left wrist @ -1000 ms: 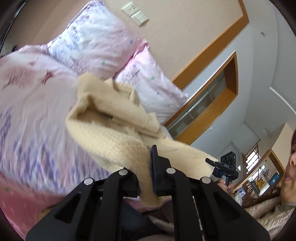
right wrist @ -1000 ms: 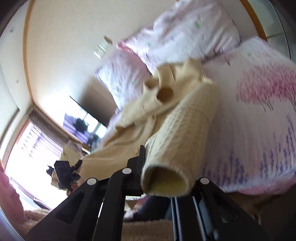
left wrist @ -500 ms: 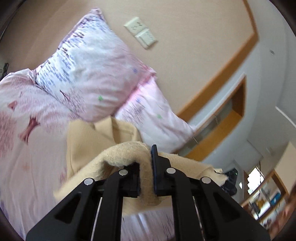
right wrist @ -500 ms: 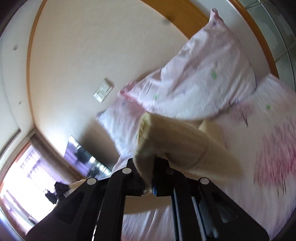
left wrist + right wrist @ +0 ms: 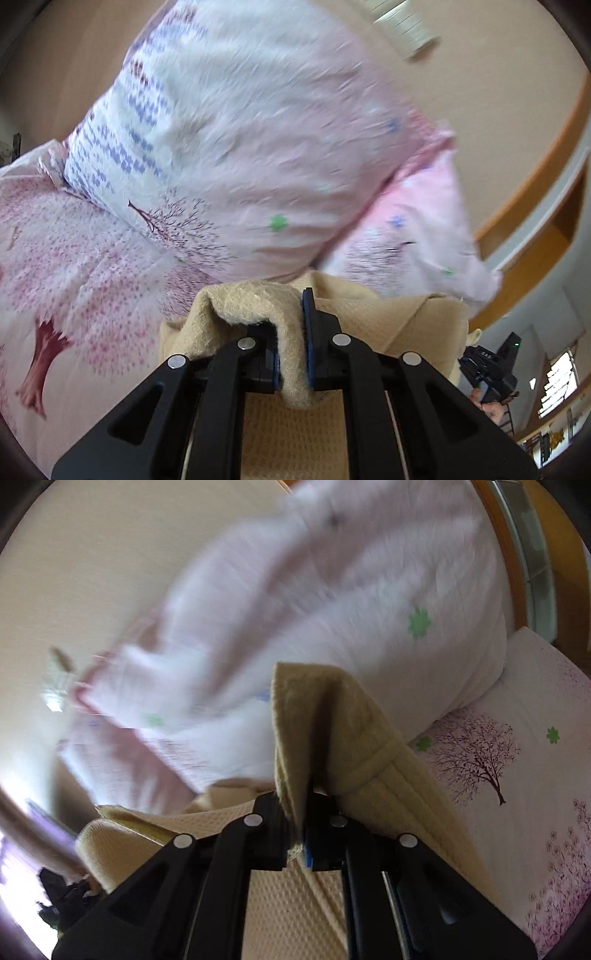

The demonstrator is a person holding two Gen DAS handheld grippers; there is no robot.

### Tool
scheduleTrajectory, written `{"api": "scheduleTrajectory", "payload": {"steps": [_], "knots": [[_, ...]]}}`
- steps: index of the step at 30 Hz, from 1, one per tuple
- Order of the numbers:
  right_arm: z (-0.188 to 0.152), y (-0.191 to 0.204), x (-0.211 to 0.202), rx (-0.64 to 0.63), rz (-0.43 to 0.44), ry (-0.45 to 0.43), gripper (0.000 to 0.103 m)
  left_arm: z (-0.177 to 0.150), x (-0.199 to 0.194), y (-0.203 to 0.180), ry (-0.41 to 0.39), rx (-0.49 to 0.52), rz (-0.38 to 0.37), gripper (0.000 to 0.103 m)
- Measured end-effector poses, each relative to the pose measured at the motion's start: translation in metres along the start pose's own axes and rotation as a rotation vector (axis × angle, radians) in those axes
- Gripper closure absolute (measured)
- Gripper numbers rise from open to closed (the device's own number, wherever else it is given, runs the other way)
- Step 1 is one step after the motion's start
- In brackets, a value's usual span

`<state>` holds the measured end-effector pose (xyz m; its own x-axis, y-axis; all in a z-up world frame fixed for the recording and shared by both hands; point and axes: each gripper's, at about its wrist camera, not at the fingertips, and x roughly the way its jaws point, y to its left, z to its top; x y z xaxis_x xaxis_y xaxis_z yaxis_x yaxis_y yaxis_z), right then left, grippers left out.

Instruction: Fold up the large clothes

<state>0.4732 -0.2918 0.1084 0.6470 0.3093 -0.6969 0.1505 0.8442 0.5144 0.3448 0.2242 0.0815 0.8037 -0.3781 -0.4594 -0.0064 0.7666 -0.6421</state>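
Left wrist view shows the cream knit sweater [image 5: 373, 325], waffle-textured, spread on the bed [image 5: 74, 266] just below two floral pillows [image 5: 251, 147], a fuzzy fold clamped in the left claw [image 5: 291, 354]. Only this view catches the other claw far right. Right wrist view alone shows the ribbed cuff [image 5: 317, 723] standing up, pinched in the right claw [image 5: 299, 834].

both wrist views look low and close toward the pillows [image 5: 236, 147] [image 5: 369, 602].

2 pillows [image 5: 236, 155], 1 cream sweater [image 5: 388, 317], 2 grippers [image 5: 291, 354] (perhaps 1 wall switch [image 5: 402, 22], blurred).
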Motion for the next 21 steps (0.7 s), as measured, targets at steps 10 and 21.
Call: {"api": "scheduleTrajectory", "payload": {"steps": [10,21], "knots": [[0.0,-0.005,0.028,0.029,-0.058,0.01,0.043,-0.007,0.061,0.039,0.138,-0.126,0.08,0.092],[-0.047,0.047,-0.031,-0.344,0.006,0.015,0.06,0.011,-0.013,0.03,-0.019,-0.121,-0.023,0.023]]}}
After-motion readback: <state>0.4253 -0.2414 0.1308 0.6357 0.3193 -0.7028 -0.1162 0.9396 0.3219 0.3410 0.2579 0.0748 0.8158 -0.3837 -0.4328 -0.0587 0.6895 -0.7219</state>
